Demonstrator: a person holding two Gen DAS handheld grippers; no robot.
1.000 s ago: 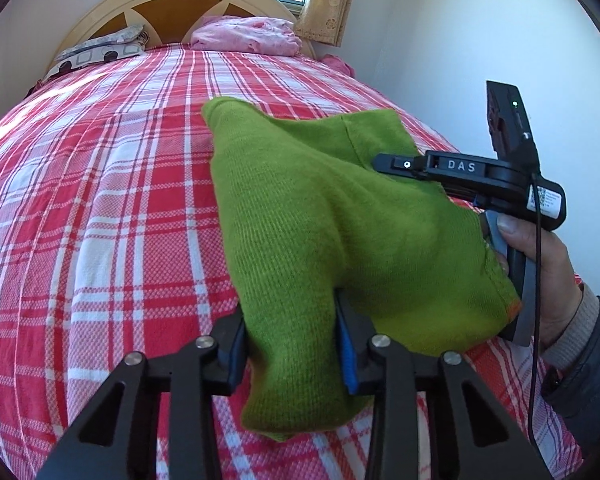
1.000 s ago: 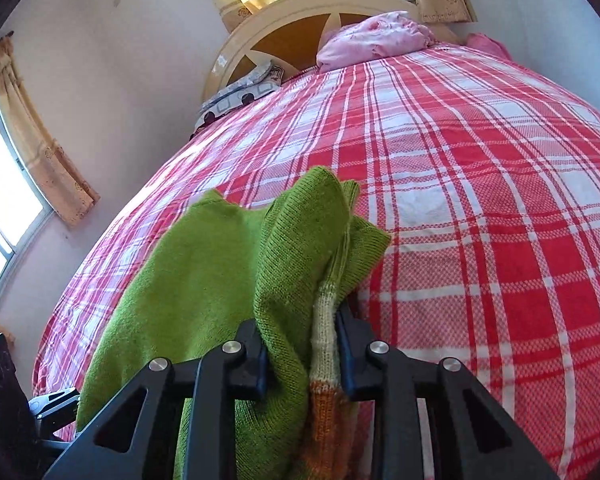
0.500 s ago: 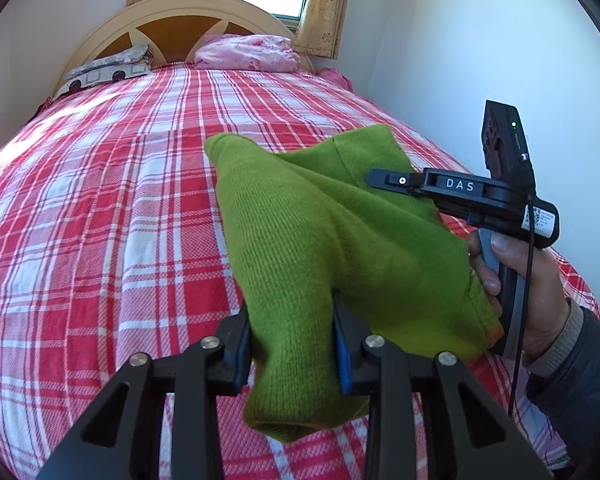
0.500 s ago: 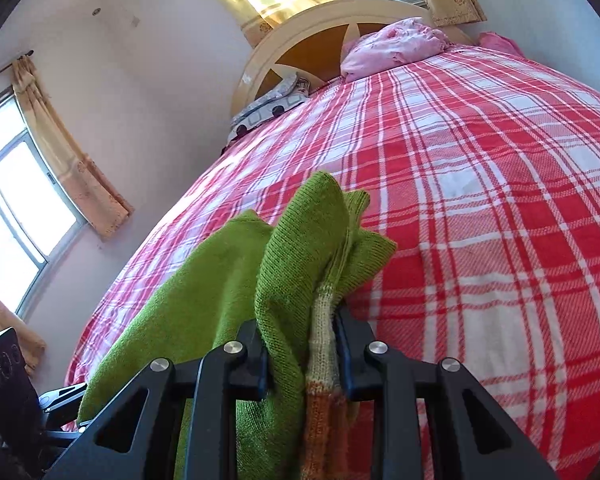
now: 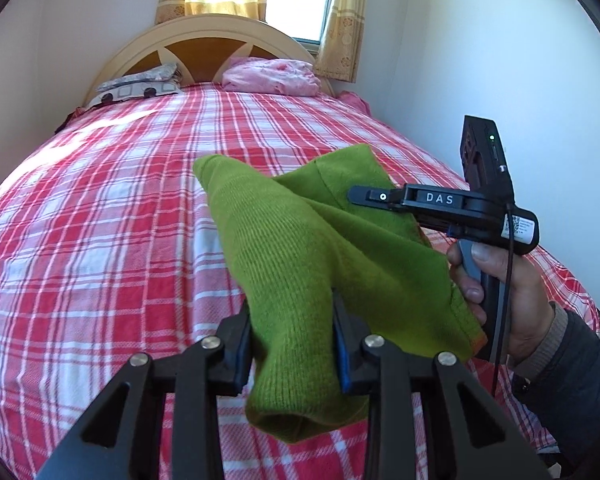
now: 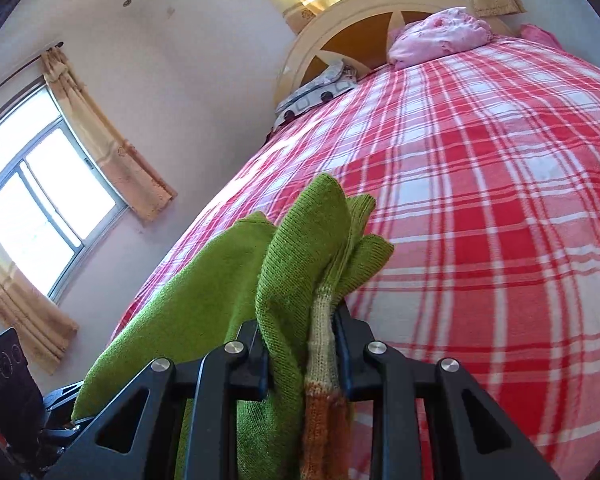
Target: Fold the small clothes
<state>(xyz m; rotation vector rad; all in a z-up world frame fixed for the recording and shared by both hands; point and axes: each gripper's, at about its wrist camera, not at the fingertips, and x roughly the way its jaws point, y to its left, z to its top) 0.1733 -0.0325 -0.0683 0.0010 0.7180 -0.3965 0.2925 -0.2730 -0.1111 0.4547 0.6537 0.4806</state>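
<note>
A small green knitted garment [image 5: 300, 264] hangs in the air above the bed, held at two places. My left gripper [image 5: 291, 344] is shut on one bunched end of it. My right gripper [image 6: 300, 348] is shut on the other end, where a cream and orange striped edge [image 6: 320, 364] shows. In the left wrist view the right gripper [image 5: 440, 204] is at the right, in a person's hand, with its fingertips hidden in the cloth. The garment also shows in the right wrist view [image 6: 203, 300], stretched down to the left.
A bed with a red and white checked sheet [image 5: 99, 220] lies below both grippers. A pink pillow [image 5: 271, 76] and a grey patterned pillow [image 5: 139, 86] lie by the wooden headboard [image 5: 203, 48]. A white wall [image 5: 480, 60] runs along the right.
Both grippers have lifted the green garment higher above the bed and tilted up, so more wall and window show. Both grips are unchanged.
</note>
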